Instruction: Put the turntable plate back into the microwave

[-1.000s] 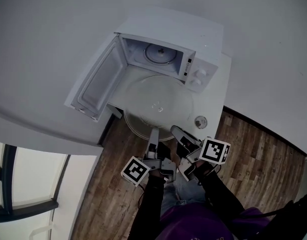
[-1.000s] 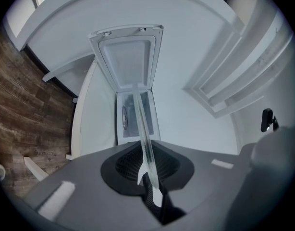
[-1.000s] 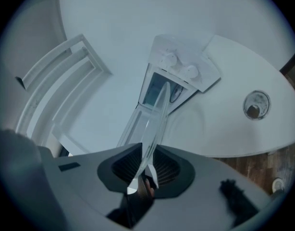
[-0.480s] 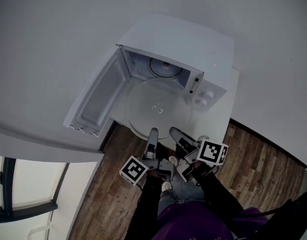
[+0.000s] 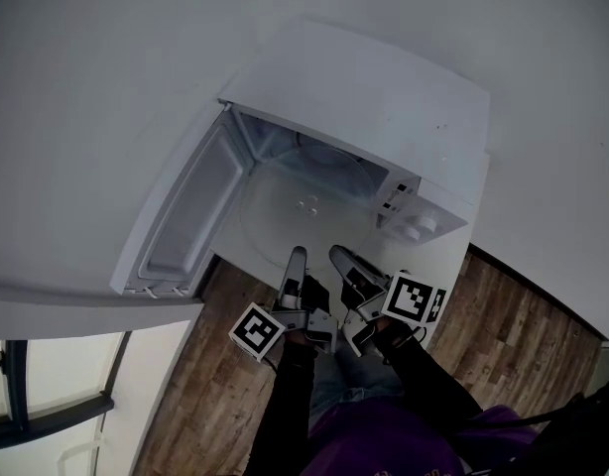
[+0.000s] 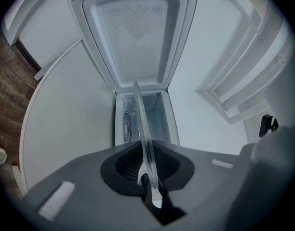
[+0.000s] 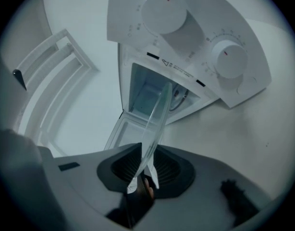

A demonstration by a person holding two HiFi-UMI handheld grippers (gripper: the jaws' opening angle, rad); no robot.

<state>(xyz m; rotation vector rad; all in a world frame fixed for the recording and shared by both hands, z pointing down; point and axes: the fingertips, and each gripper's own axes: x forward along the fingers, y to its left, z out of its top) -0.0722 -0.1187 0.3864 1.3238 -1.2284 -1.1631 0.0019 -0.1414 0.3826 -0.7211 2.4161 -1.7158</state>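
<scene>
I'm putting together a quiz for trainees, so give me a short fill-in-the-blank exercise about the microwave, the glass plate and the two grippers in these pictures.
1. The white microwave has its door swung ____.
2. Counting the left gripper and the right gripper, the number of grippers with jaws shut on the rim of the round clear glass turntable plate is ____.
3. The number of round white knobs on the microwave's control panel is ____.

Missing words: open; two; two.
</scene>
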